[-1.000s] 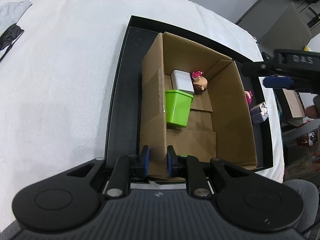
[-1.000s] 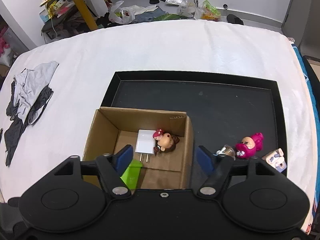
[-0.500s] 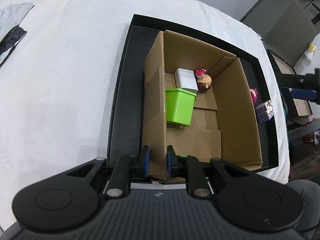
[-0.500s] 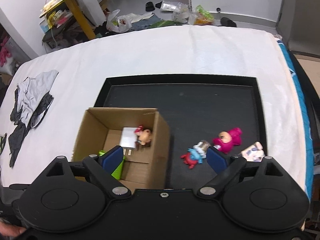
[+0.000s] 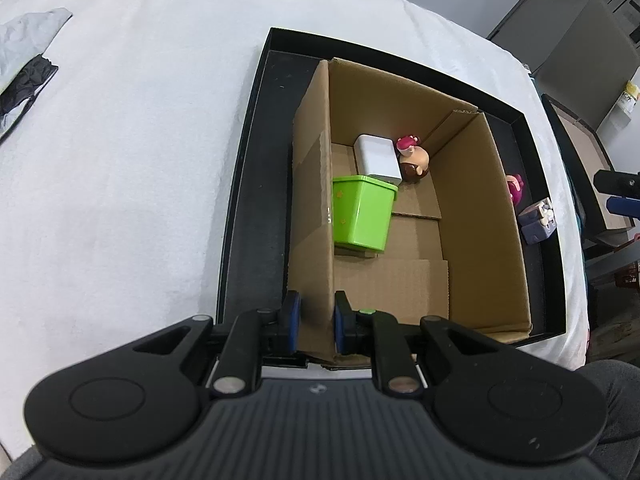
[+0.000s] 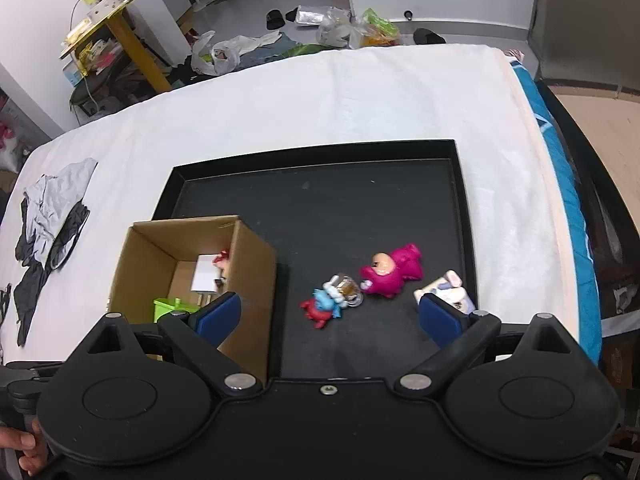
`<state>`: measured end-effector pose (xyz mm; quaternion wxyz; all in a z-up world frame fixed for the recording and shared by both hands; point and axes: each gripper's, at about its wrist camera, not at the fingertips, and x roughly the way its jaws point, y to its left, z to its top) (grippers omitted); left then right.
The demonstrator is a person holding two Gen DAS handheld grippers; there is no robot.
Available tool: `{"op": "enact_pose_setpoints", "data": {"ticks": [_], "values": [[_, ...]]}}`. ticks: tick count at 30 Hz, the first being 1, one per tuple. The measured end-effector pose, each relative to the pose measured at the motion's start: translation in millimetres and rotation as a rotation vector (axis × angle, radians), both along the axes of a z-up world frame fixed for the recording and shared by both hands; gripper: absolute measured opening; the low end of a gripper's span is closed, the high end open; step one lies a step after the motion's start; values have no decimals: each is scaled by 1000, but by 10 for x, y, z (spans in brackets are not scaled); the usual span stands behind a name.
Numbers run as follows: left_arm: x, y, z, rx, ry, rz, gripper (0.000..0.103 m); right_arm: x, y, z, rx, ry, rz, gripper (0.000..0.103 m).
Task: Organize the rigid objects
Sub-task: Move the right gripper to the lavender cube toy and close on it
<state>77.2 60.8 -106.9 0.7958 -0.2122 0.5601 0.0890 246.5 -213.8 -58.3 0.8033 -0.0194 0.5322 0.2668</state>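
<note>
A cardboard box (image 5: 472, 216) (image 6: 248, 264) stands in a black tray (image 5: 256, 184) (image 6: 360, 208). Inside it are a green bin (image 5: 362, 216) (image 6: 170, 307), a white charger (image 5: 376, 156) (image 6: 206, 276) and a brown-headed figurine (image 5: 414, 160). My left gripper (image 5: 314, 322) is shut on the box's near left wall. My right gripper (image 6: 328, 316) hovers above the tray with its jaws opening and nothing between them. Below it lie a blue-and-red figurine (image 6: 326, 304), a pink figurine (image 6: 394, 274) (image 5: 514, 190) and a white-and-purple toy (image 6: 448, 290) (image 5: 538, 220).
The tray rests on a white cloth-covered table (image 5: 120, 160) (image 6: 360, 96). Grey and black clothing (image 6: 48, 216) (image 5: 24, 68) lies at the table's left. A hand (image 6: 20, 444) shows at the lower left of the right wrist view. Beyond the table, bags and a yellow stand crowd the floor.
My right gripper has moved right, from over the box to over the loose figurines, and its jaws have spread wider. The left gripper has kept its hold on the box wall.
</note>
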Motion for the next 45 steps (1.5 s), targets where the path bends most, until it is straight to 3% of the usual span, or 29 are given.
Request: {"op": "enact_pose_setpoints", "data": {"ticks": [16, 21, 23, 37, 45], "values": [[45, -14, -6, 8, 15, 21, 16, 406, -401, -306, -55, 50, 34, 95], [57, -12, -15, 8, 21, 31, 16, 530, -430, -430, -64, 77, 63, 83], [62, -14, -14, 10, 21, 32, 16, 574, -429, -487, -68, 94, 77, 70], [96, -6, -18, 13, 31, 56, 16, 746, -289, -785, -153, 108, 204, 68], [110, -5, -16, 17, 33, 61, 16, 752, -168, -928, -218, 106, 271, 56]]}}
